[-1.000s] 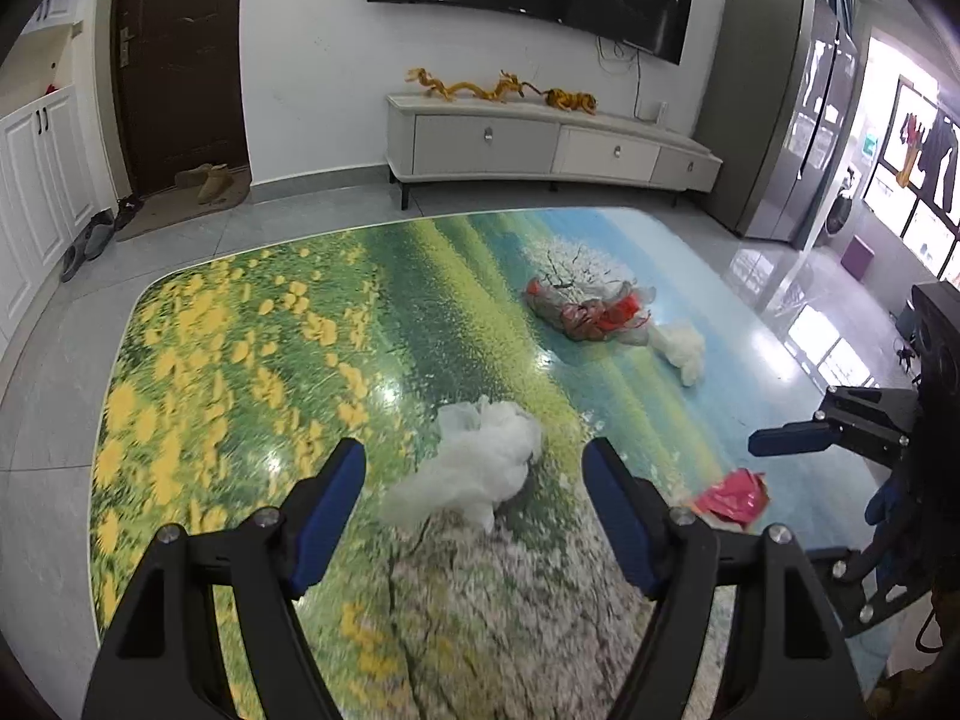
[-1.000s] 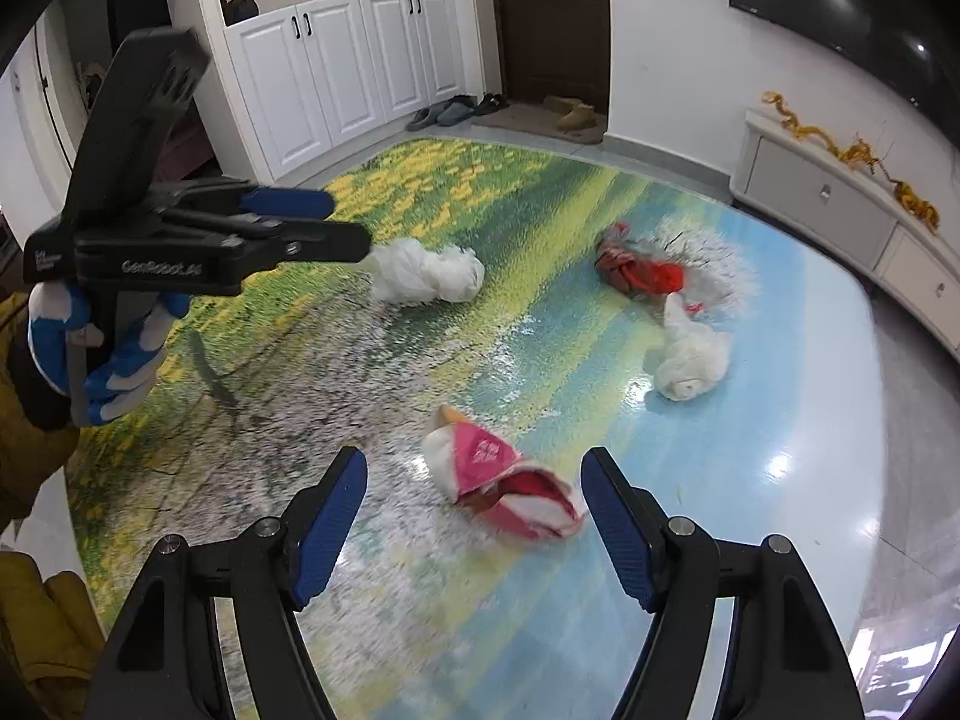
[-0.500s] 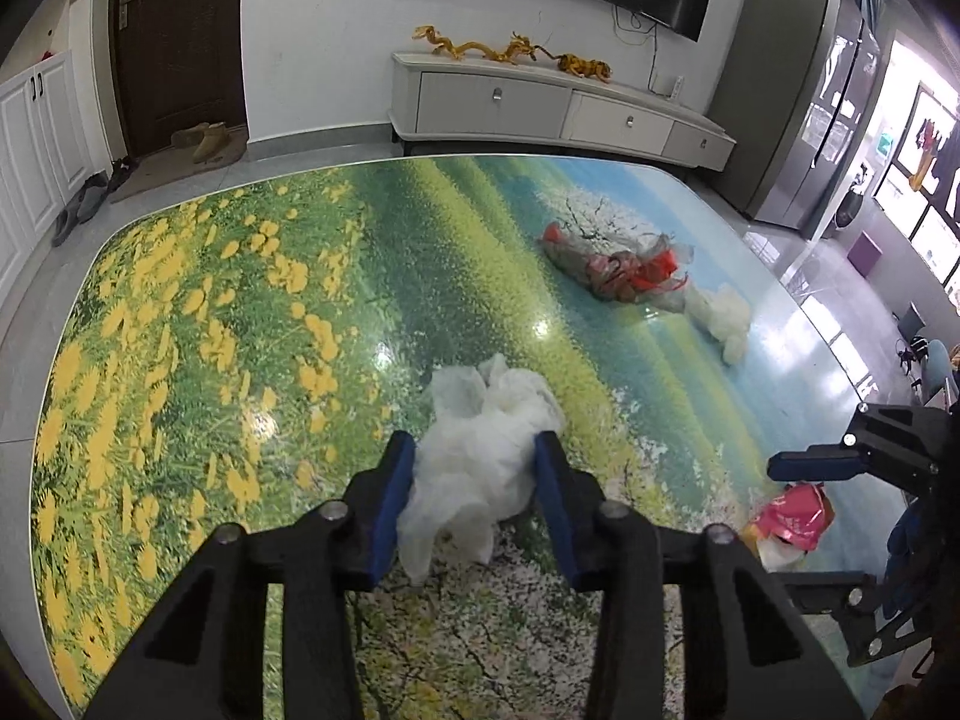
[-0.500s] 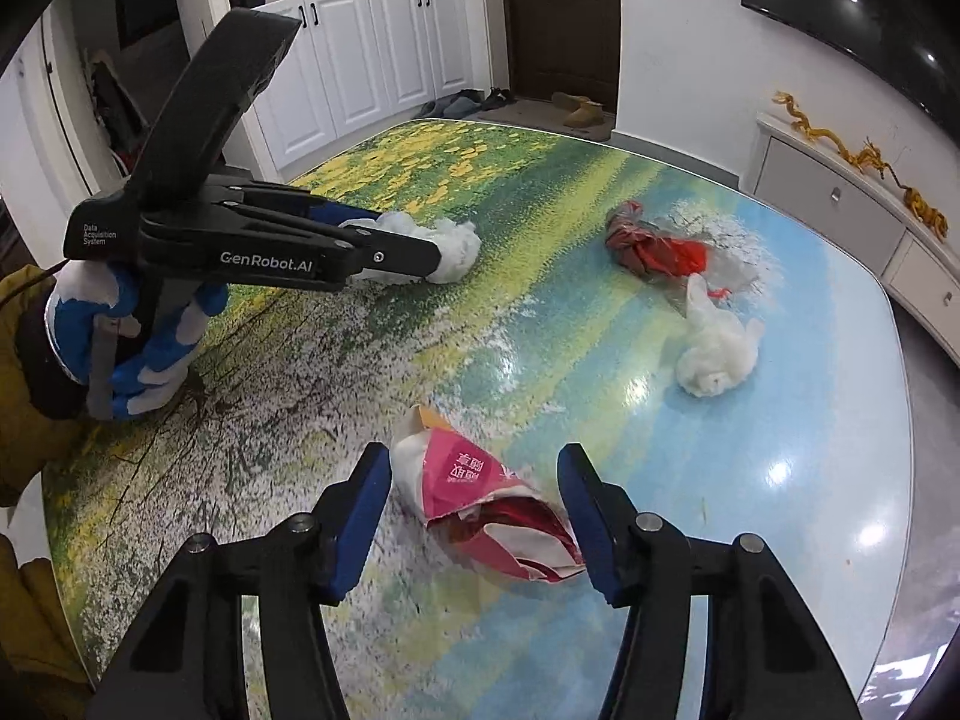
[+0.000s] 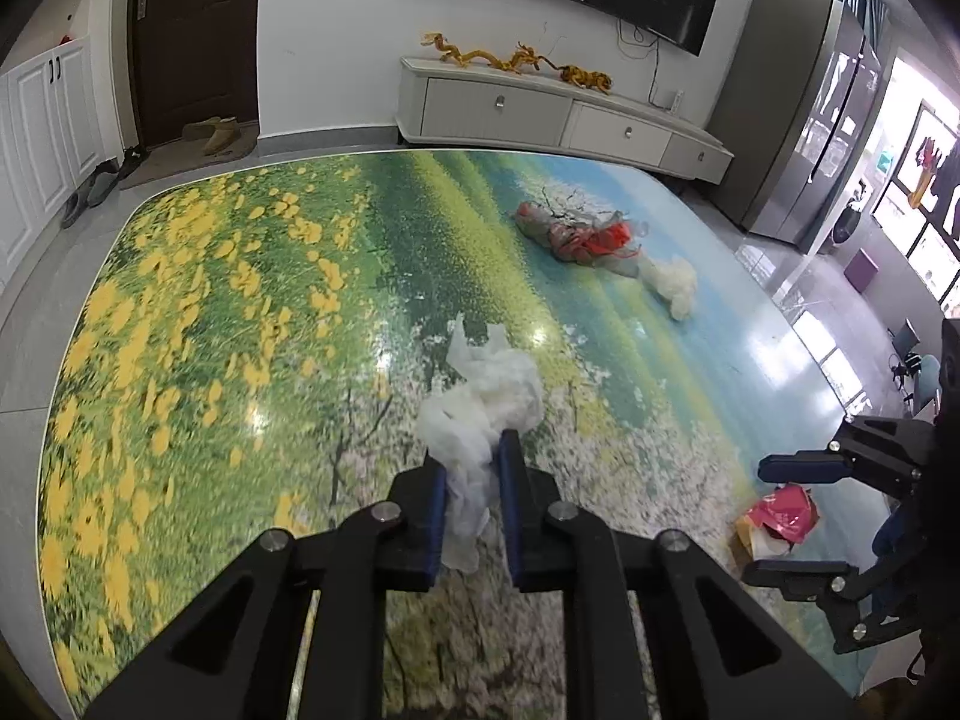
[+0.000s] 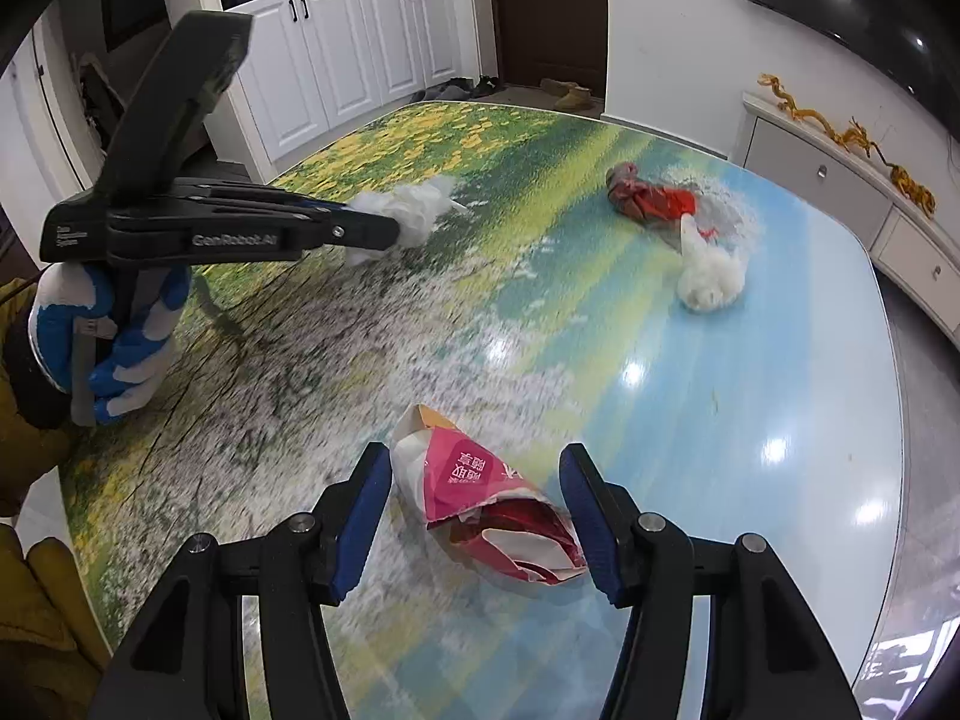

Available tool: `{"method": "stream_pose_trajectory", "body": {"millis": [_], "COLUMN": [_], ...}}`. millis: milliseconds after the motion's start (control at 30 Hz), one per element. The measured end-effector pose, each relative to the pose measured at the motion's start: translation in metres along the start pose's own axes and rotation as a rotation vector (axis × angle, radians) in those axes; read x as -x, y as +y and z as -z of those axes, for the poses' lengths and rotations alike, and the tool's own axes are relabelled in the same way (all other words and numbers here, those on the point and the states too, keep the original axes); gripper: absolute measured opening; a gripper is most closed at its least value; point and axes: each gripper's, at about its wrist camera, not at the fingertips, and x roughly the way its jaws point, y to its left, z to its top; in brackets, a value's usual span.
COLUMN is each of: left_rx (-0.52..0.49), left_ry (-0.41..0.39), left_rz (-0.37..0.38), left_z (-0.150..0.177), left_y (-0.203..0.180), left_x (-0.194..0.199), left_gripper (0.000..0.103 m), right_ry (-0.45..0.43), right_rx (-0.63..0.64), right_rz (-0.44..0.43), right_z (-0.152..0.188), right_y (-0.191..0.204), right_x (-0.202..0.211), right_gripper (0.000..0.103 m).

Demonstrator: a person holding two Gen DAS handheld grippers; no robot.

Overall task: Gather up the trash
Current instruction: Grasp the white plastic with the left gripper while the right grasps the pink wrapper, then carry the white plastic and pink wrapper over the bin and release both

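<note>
My left gripper point(image 5: 471, 462) is shut on a crumpled white plastic bag point(image 5: 486, 396) and holds it above the printed table; it also shows in the right wrist view point(image 6: 408, 213). My right gripper point(image 6: 477, 462) is open, its fingers on either side of a pink and red paper wrapper point(image 6: 480, 492) that lies on the table. The wrapper also shows in the left wrist view point(image 5: 780, 516). A red crumpled bag point(image 6: 654, 201) and a second white bag point(image 6: 711, 276) lie farther back.
The glossy table point(image 6: 750, 372) has a flower landscape print and a rounded edge. A white TV cabinet point(image 5: 564, 114), a dark door point(image 5: 192, 36), white cupboards point(image 6: 360, 42) and a grey fridge point(image 5: 798, 108) stand around the room.
My left gripper closed on the white bag and lifted it off the table. My right gripper narrowed around the pink wrapper and moved closer to it.
</note>
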Motion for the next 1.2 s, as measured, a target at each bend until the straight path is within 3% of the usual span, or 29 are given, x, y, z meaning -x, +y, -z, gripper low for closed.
{"method": "stream_pose_trajectory", "body": {"millis": [167, 267, 433, 533, 633, 967, 1200], "left_rx": [-0.001, -0.001, 0.009, 0.015, 0.01, -0.031, -0.126], "left_ry": [-0.025, -0.036, -0.054, -0.063, -0.069, -0.095, -0.093], "left_rz": [0.014, 0.017, 0.016, 0.015, 0.009, 0.002, 0.072], "left_z": [0.011, 0.018, 0.028, 0.033, 0.039, 0.04, 0.023], "left_y": [-0.005, -0.009, -0.012, -0.015, -0.02, -0.053, -0.12], "left_x": [0.024, 0.036, 0.052, 0.061, 0.071, 0.096, 0.095], "left_gripper": [0.014, 0.014, 0.014, 0.014, 0.014, 0.012, 0.012], "right_ry": [0.0, -0.005, 0.007, 0.023, 0.017, -0.14, -0.261], "right_rx": [-0.007, -0.006, 0.018, 0.018, -0.006, -0.102, -0.273], "right_rz": [-0.006, -0.021, 0.005, 0.053, 0.07, 0.079, 0.166], "right_z": [0.013, 0.018, 0.024, 0.025, 0.026, 0.043, 0.095], "right_y": [0.009, 0.014, 0.027, 0.027, 0.023, 0.007, -0.046], "right_x": [0.01, 0.018, 0.02, 0.016, 0.014, 0.07, 0.136], "right_gripper": [0.058, 0.064, 0.063, 0.05, 0.03, 0.03, 0.03]}}
